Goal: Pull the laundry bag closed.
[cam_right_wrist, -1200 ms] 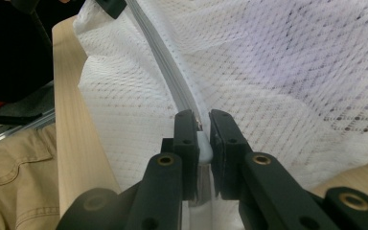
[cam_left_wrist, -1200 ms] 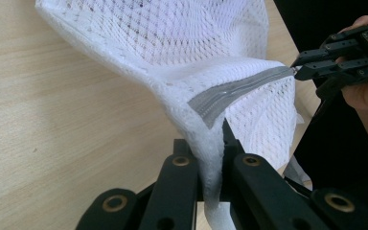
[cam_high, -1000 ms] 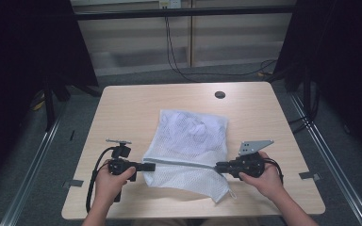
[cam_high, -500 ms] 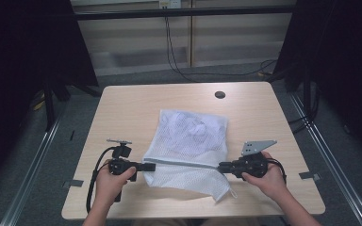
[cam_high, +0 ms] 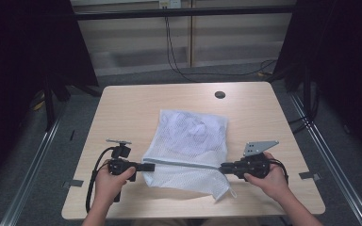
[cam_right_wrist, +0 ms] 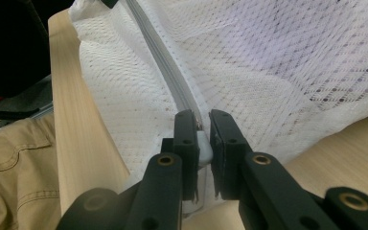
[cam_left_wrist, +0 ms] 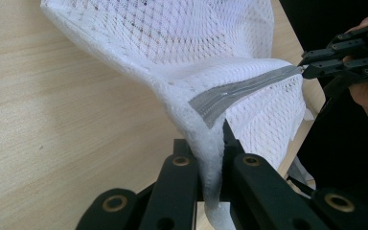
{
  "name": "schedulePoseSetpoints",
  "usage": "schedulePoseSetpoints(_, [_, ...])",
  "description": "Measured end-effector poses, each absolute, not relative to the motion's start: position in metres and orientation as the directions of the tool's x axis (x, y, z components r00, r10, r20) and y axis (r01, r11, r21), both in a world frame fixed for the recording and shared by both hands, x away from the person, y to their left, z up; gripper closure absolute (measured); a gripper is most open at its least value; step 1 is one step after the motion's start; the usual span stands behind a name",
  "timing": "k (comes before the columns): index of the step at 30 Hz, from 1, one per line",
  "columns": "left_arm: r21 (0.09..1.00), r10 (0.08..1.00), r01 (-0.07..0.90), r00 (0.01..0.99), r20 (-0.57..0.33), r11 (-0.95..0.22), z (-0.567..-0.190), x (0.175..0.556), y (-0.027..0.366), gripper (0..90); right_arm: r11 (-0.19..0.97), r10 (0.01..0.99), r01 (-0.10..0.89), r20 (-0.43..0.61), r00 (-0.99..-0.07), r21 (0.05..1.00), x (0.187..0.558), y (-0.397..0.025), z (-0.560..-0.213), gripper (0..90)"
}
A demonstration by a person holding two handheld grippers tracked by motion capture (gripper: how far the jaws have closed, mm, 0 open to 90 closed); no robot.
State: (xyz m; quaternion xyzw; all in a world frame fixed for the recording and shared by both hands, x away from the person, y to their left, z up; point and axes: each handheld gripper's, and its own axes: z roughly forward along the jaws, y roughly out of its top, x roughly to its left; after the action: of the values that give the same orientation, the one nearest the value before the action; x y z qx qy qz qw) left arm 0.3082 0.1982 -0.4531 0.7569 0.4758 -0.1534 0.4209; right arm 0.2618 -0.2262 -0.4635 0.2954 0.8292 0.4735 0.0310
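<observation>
A white mesh laundry bag (cam_high: 191, 141) lies on the wooden table (cam_high: 132, 108), with a grey zipper (cam_high: 188, 164) stretched taut along its near edge. My left gripper (cam_high: 148, 166) is shut on the bag's left end, pinching bunched mesh (cam_left_wrist: 210, 163) beside the zipper's end (cam_left_wrist: 220, 98). My right gripper (cam_high: 224, 167) is shut on the zipper's right end, clamping the white pull (cam_right_wrist: 202, 146) between its jaws. In the left gripper view the right gripper (cam_left_wrist: 311, 67) shows far off, holding the zipper's other end. Something pale lies inside the bag (cam_high: 195, 129).
A dark round hole (cam_high: 220, 94) sits near the table's far edge. A cable (cam_high: 94, 174) loops from the left gripper. The person's tan trousers (cam_right_wrist: 14, 163) show past the table's near edge. Metal rails (cam_high: 37, 155) run along both sides of the table.
The right gripper has slid a little to the right along the zipper line, pulling it tighter. The left gripper has stayed in place.
</observation>
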Motion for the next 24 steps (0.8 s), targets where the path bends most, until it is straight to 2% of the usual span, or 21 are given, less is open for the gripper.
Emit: schedulePoseSetpoints(24, [0.490,0.593,0.852,0.495,-0.635,-0.186,-0.452,0.308,0.200,90.0,0.374,0.548,0.479,0.228,-0.805,0.794,0.257,-0.244,-0.465,82.1])
